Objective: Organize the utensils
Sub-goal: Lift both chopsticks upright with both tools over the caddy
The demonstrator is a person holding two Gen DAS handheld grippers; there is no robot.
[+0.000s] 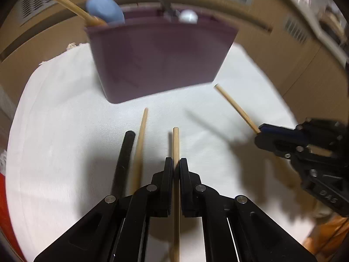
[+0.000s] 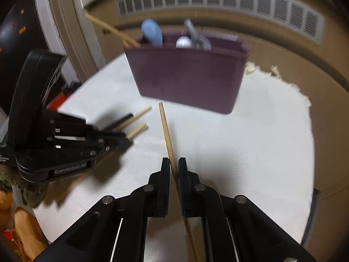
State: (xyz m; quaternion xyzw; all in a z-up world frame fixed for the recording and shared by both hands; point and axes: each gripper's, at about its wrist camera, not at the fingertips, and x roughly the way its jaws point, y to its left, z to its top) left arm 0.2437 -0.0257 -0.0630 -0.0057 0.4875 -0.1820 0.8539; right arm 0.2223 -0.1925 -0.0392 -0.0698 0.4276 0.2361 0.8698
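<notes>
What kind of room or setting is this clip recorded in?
Probably a home interior, though the frames do not show which room. A white cloth covers the work surface, a purple utensil caddy stands on it, and a long louvred vent runs along the beige wall behind.

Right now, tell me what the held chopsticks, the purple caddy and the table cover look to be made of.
Held chopsticks: pale tan, matte, round sticks, likely bamboo or wood.
Purple caddy: smooth, uniform maroon walls with rounded corners and a dull sheen, probably moulded plastic.
Table cover: white and matte, with a frayed fringe at its edge, apparently woven cloth.
</notes>
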